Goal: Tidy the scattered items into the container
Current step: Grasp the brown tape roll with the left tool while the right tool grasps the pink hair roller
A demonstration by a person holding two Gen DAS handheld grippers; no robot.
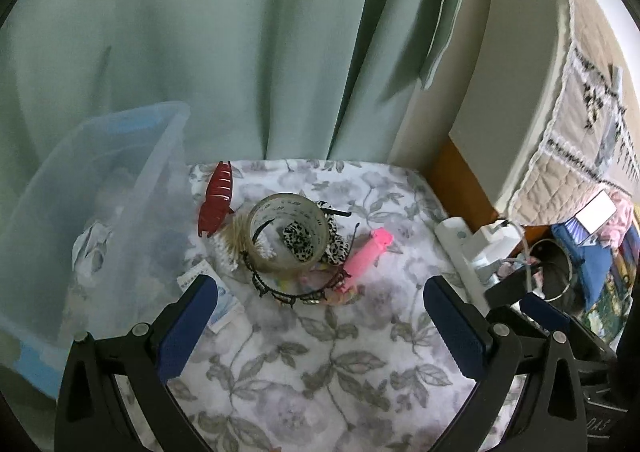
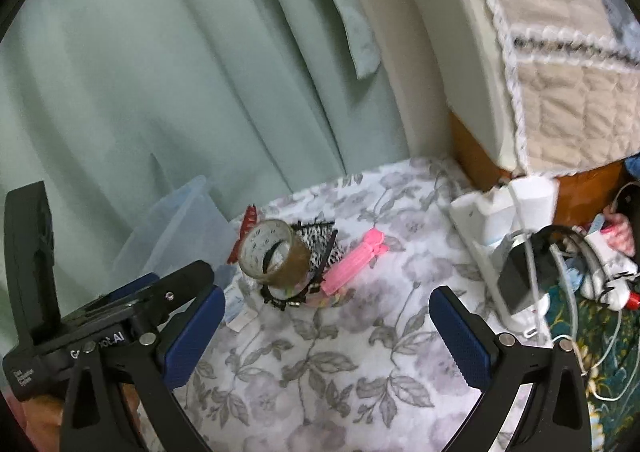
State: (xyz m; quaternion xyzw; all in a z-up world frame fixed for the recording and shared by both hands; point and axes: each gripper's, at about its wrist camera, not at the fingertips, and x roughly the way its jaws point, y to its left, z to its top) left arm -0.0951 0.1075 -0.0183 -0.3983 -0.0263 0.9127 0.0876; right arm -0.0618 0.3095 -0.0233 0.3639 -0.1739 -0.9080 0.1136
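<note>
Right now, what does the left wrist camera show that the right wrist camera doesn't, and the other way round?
Only the left wrist view shows the clear plastic container nearly whole and the red hair claw in full.

Only the right wrist view shows the white headphones on the floor and the left tongs from the side.

Both show the tape roll, pink clip, black headband, floral cloth, and each camera's own open, empty tongs, with the right tongs apart.

Pale green curtain [image 1: 240, 52] hanging in folds behind a grey floral cloth [image 1: 320, 352]; cream wall [image 2: 404, 52] and quilted beige cover [image 2: 568, 92] over orange wood [image 2: 476, 156] at right.
</note>
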